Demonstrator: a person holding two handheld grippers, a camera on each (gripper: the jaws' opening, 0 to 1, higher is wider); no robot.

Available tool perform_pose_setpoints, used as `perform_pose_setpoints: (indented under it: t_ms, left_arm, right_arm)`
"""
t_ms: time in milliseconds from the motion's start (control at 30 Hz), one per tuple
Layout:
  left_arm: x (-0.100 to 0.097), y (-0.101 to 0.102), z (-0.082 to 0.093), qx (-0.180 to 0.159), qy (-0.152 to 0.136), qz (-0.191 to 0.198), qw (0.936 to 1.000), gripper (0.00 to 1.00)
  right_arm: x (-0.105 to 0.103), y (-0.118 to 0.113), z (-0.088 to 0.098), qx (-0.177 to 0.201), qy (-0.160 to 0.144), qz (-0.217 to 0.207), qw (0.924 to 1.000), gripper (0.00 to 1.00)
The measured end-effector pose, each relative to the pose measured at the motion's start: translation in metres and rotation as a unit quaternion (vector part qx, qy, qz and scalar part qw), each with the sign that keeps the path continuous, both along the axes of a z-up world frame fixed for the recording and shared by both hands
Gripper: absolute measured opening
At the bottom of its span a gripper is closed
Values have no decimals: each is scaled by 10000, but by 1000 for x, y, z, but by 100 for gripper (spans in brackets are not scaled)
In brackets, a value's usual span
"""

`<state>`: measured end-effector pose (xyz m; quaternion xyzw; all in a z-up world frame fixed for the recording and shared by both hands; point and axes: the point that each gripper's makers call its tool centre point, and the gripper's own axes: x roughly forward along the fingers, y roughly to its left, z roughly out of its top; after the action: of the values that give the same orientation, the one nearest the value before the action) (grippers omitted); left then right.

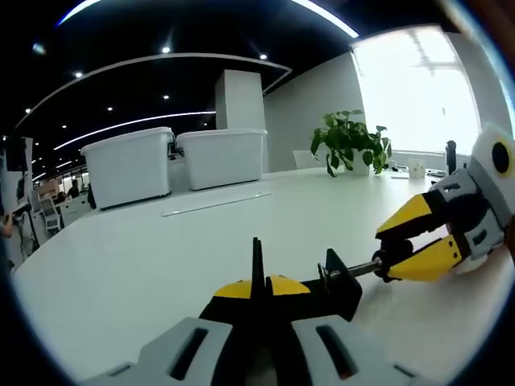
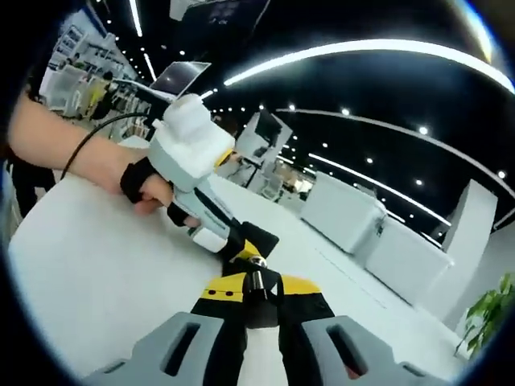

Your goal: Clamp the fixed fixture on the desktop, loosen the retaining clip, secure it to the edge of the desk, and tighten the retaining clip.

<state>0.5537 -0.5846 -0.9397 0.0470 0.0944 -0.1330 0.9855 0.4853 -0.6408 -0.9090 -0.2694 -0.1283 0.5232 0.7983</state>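
Your left gripper clamped on fixture; right gripper pinching its screw. Loosening underway; counter edge mounting, tightening left.

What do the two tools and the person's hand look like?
Each tool has grey bodies with slotted jaws tipped in yellow and black. The left tool carries a white block on top and a black cable. The right tool shows a white housing. The hand wears a black fingerless glove.

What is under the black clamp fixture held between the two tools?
Bare white desk lies under the clamp fixture. The left tool grips its body, the right tool its screw end; the contact underneath is hidden by jaws.
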Motion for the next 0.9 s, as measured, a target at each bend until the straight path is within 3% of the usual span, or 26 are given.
perform_pose_setpoints:
  t_ms: [133, 333, 633, 900]
  left_arm:
    - [-2, -1, 0, -8, 4, 1, 10000, 5]
    - [-3, -1, 0, -8, 4, 3, 10000, 5]
    - [-2, -1, 0, -11, 6, 8, 10000, 5]
    - [-4, -2, -1, -13, 11, 18, 10000, 5]
  right_arm:
    - [2, -1, 1, 46, 105, 2, 9999, 13]
    - [0, 0, 0, -71, -160, 21, 9998, 13]
    - [-7, 4, -3, -638, -1291, 69, 9896, 12]
    - [-10, 6, -6, -928, -1838, 62, 9785, 12]
